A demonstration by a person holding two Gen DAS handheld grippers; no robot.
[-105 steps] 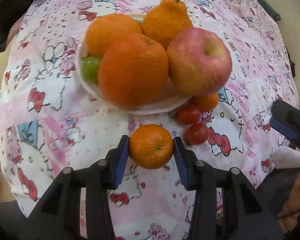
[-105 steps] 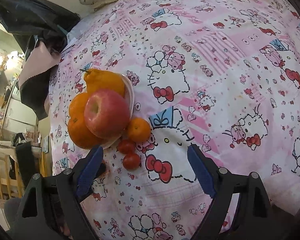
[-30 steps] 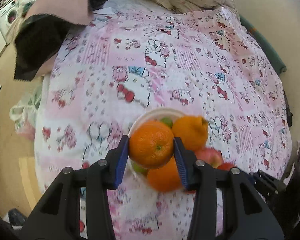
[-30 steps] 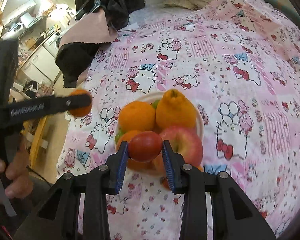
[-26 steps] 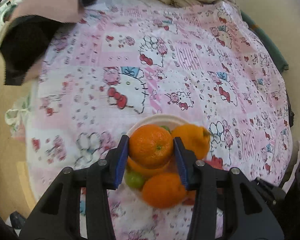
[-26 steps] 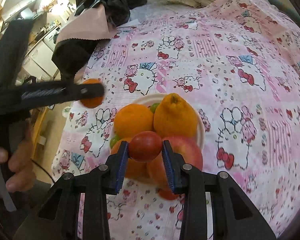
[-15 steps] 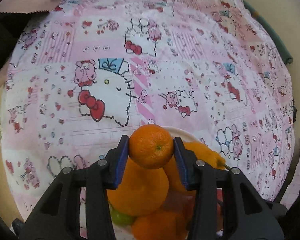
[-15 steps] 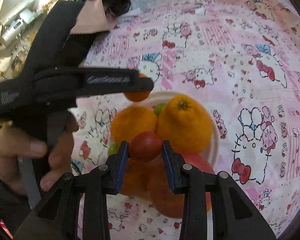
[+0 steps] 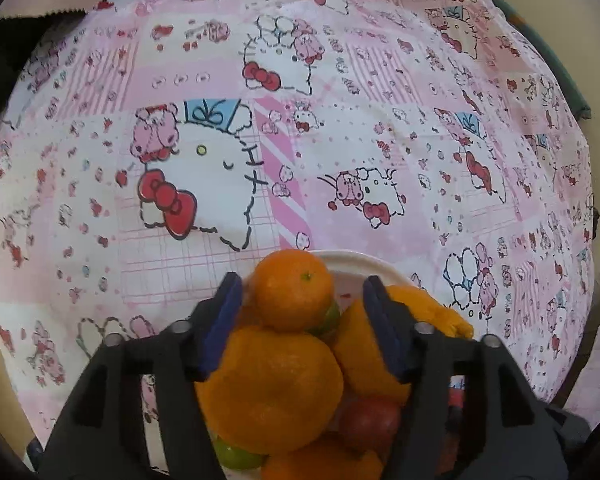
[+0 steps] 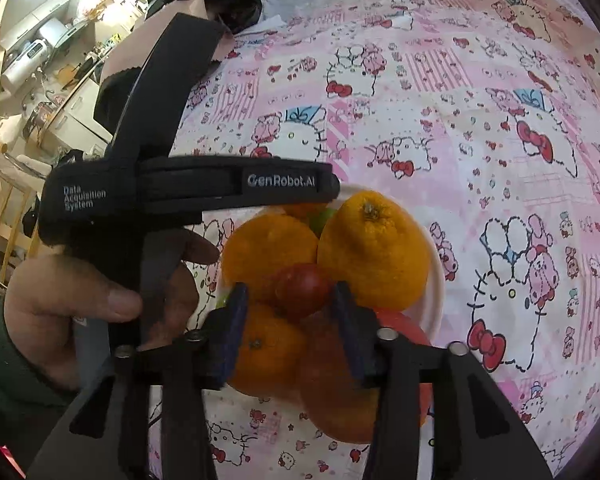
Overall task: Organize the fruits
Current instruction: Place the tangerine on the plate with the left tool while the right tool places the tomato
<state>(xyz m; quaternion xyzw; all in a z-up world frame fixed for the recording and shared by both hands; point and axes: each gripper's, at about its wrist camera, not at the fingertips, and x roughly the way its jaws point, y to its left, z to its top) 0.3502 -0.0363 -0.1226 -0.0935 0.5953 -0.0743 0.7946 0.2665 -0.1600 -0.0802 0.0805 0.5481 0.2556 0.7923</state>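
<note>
My left gripper (image 9: 302, 304) is open just over the white plate (image 9: 360, 264). The small mandarin (image 9: 293, 290) sits between its spread jaws, resting on a big orange (image 9: 272, 388) and a green fruit. My right gripper (image 10: 288, 312) is open too; the red tomato (image 10: 303, 290) lies between its jaws on top of the pile, touching the oranges (image 10: 270, 250), the bumpy orange citrus (image 10: 374, 250) and the red apple (image 10: 404, 328). The left gripper's body (image 10: 188, 192) and the hand holding it fill the left of the right wrist view.
The plate stands on a bed with a pink cartoon-cat sheet (image 9: 340, 120). Dark clothing and a pink cloth (image 10: 204, 4) lie at the bed's far left. A green fruit (image 9: 236, 456) peeks out under the pile.
Both grippers have come down onto the plate and opened. The mandarin and the tomato, gripped half a second ago, now rest on the fruit pile.
</note>
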